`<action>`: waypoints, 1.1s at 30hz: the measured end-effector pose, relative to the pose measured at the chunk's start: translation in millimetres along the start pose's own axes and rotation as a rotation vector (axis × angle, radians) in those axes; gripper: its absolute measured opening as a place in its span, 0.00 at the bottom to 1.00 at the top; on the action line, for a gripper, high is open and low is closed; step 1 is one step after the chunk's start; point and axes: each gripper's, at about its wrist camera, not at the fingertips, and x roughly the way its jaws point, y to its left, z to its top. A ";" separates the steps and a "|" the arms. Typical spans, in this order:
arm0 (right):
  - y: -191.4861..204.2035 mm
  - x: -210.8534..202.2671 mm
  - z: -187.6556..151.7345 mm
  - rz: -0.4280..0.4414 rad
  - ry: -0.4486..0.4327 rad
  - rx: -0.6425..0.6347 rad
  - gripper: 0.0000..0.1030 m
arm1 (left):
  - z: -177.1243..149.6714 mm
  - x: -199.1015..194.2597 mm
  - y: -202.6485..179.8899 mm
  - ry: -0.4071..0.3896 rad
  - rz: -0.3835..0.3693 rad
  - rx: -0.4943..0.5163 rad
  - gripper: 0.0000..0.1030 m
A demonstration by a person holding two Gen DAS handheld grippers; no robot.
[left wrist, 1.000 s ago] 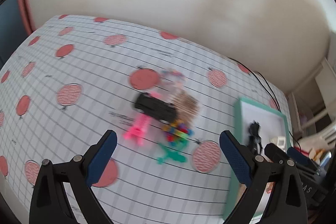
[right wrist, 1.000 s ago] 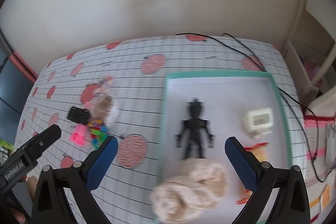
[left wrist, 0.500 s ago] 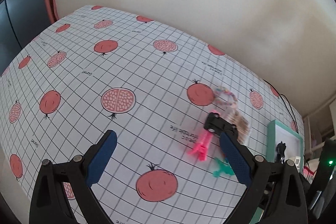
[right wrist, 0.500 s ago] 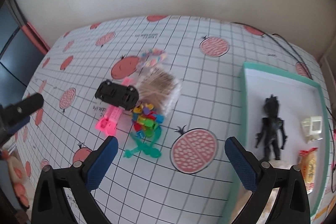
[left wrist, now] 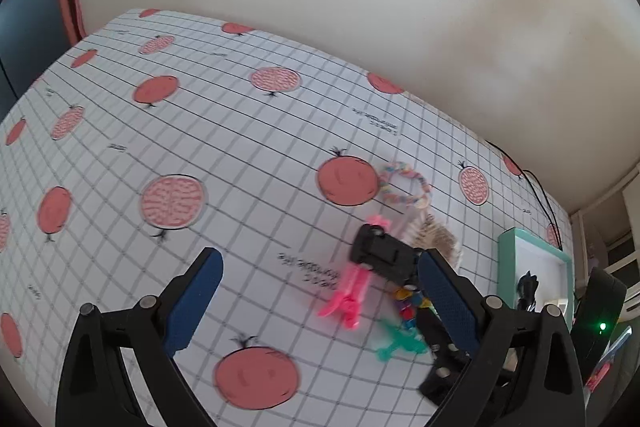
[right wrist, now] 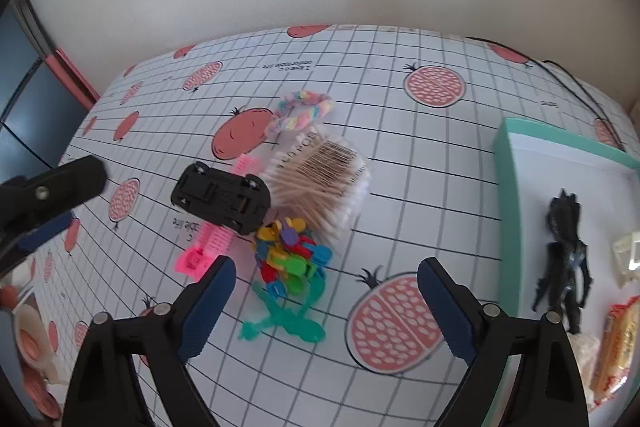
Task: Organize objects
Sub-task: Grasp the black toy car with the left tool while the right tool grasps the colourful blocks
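A small pile lies on the pomegranate tablecloth: an overturned black toy car, a pink hair clip, a bag of cotton swabs, colourful little clips, a green figure and a pastel braided ring. My right gripper hangs open just in front of the pile. My left gripper is open too, left of the pile, holding nothing. A teal tray on the right holds a black action figure.
The tray also holds a cream block and a snack packet. A black cable runs along the table's far right edge. A wall stands behind the table. The left gripper's body shows at the left of the right wrist view.
My right gripper has swung left from over the tray to the toy pile and come closer. The left view has swept left, then back toward the pile. Both grippers stayed open.
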 end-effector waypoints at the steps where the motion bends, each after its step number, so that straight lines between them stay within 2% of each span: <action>1: 0.7 1.9 0.7 0.005 -0.001 -0.002 0.88 | 0.0 5.3 -3.2 0.009 -0.008 -0.001 0.95; 8: 4.2 18.4 1.7 0.026 0.010 -0.031 0.81 | -2.9 35.5 -18.8 0.063 -0.015 0.041 0.95; 23: -0.2 30.5 3.2 0.082 0.006 -0.020 0.71 | -2.8 62.9 -25.7 0.070 -0.029 0.062 0.95; 27: -0.4 30.0 2.9 0.104 0.002 -0.012 0.64 | -1.3 66.3 -25.2 0.065 -0.028 0.062 0.90; 30: -1.2 29.2 3.6 0.120 -0.003 -0.005 0.55 | -1.0 68.4 -24.0 0.065 -0.027 0.048 0.79; 33: -2.5 28.6 4.0 0.128 -0.002 -0.001 0.53 | -1.9 70.0 -25.9 0.068 -0.032 0.050 0.78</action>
